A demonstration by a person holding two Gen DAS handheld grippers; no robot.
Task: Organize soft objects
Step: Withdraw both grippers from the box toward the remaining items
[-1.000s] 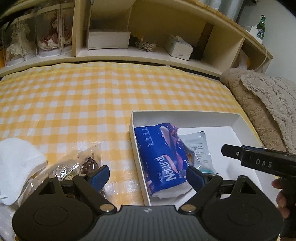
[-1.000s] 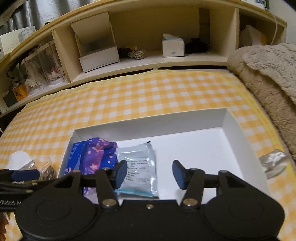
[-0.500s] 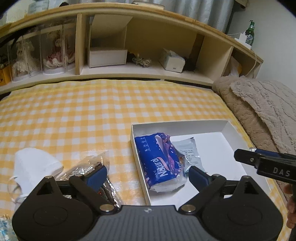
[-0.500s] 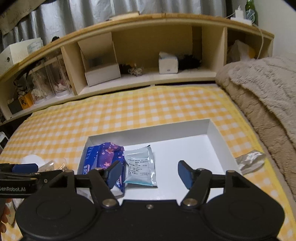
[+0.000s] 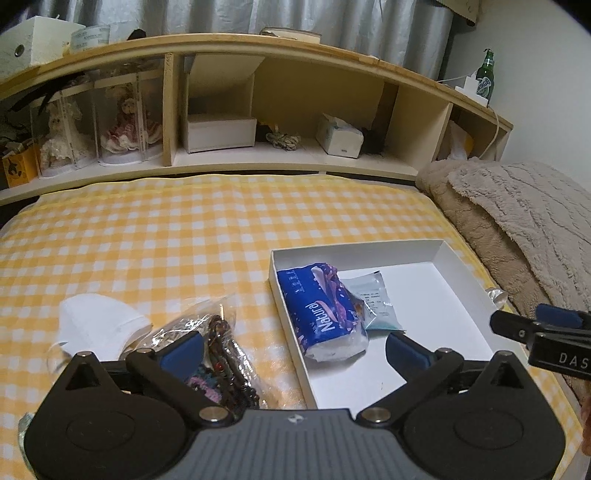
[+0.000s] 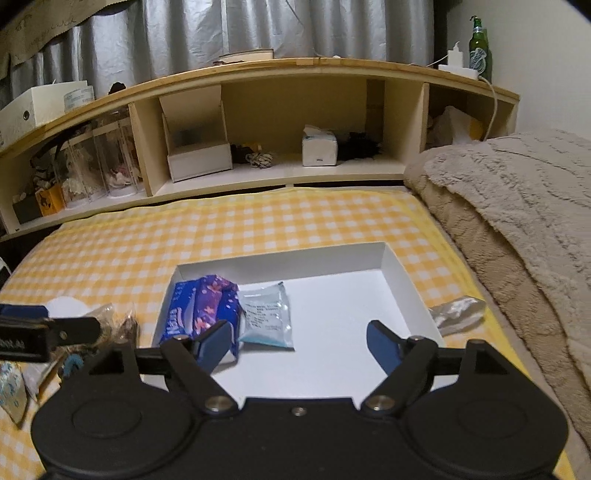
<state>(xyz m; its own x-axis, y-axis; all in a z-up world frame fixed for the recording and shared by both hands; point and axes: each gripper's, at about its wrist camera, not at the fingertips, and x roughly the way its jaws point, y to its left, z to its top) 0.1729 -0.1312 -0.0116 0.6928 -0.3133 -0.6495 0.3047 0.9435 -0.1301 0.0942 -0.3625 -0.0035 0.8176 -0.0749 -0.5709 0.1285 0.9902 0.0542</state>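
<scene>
Both my grippers, left [image 5: 291, 349] and right [image 6: 297, 341], hang wide open and empty above the tray's [image 6: 402, 275] near edge. Tissue pack [image 5: 321, 310] and sachet [image 6: 267, 314] lie along its left wall, saving room; the bag [image 5: 210, 332] and mask [image 5: 98, 325] wait on the bed left of it.

White tray [image 5: 458, 266]: matt card, smooth walls. Blue tissue pack [image 5: 321, 314]: glossy printed plastic film, creased. Pale sachet [image 5: 373, 299]: thin plastic with slight sheen. Clear bag [image 5: 218, 339]: crinkled transparent plastic, shiny. White mask [image 5: 96, 325]: soft matt fabric. Bedcover [image 5: 177, 236]: yellow-and-white checked woven cloth, matt. Blanket [image 6: 524, 206]: beige plush fleece, ribbed pile. Headboard shelf [image 6: 280, 74]: pale wood, smooth. Left gripper [image 5: 291, 350]: matt black plastic, blue rubbery pads, metal pivot pins. Right gripper [image 6: 299, 341]: same finish. Curtain [image 6: 258, 26]: grey cloth with satin sheen.
</scene>
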